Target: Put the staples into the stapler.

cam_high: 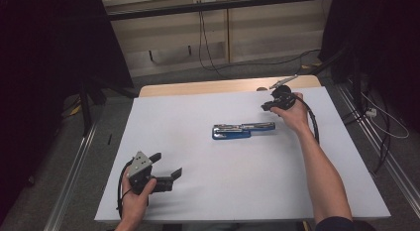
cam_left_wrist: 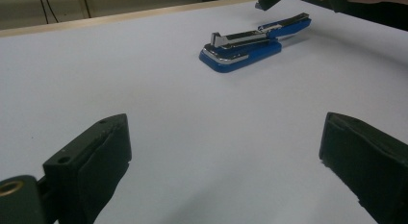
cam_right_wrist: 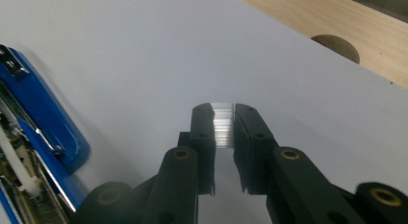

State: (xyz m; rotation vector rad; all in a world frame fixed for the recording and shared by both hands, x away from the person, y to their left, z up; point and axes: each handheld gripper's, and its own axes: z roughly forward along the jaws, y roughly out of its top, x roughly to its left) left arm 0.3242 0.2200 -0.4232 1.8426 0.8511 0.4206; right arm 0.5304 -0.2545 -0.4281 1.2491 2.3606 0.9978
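blue stapler [cam_high: 243,130] opened flat, silver staple strip [cam_right_wrist: 223,125]

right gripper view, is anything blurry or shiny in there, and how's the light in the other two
Right gripper view: the strip of staples in the right gripper glints and smears; the blue stapler at the edge is soft. Left gripper view: the jaws are dark, the stapler sharp. High view: the white table is evenly lit, the surroundings dim.
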